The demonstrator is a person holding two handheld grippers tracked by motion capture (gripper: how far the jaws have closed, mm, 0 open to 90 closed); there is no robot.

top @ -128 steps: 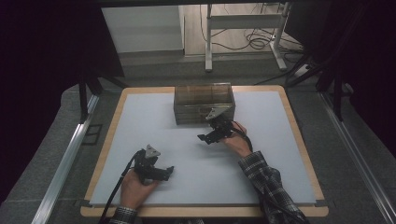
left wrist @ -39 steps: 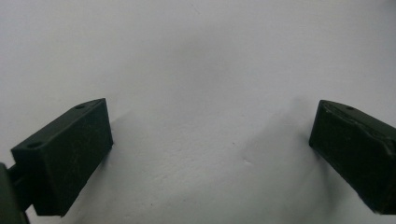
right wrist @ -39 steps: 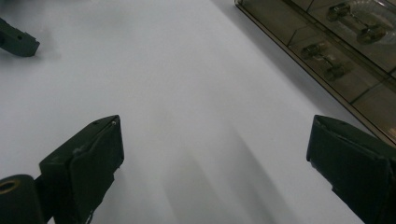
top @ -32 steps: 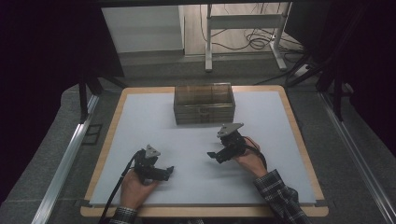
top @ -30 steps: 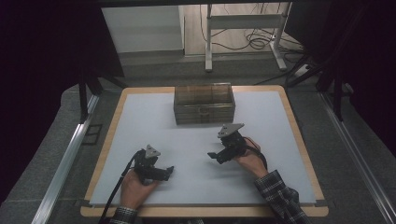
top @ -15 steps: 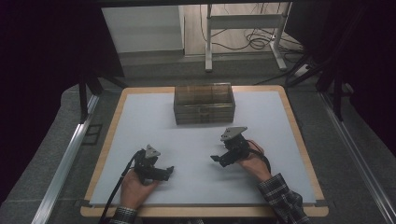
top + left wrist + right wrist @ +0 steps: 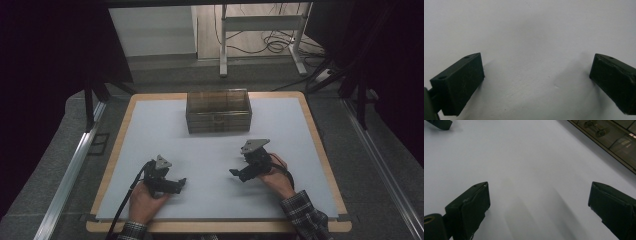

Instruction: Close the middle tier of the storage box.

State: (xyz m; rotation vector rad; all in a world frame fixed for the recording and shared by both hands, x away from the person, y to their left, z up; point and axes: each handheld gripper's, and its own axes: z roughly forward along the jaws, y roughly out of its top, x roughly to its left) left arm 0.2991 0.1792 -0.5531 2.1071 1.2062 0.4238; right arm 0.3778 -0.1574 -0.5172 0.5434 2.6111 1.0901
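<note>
Standing closed: brown see-through box (image 7: pixel 218 111), latch centred.

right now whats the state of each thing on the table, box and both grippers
clear box: lid shut, upright at the far middle of the table, touched by neither gripper
left gripper: jaws wide open, nothing between them, low over the white mat
right gripper: jaws wide open, empty, apart from the box
</note>
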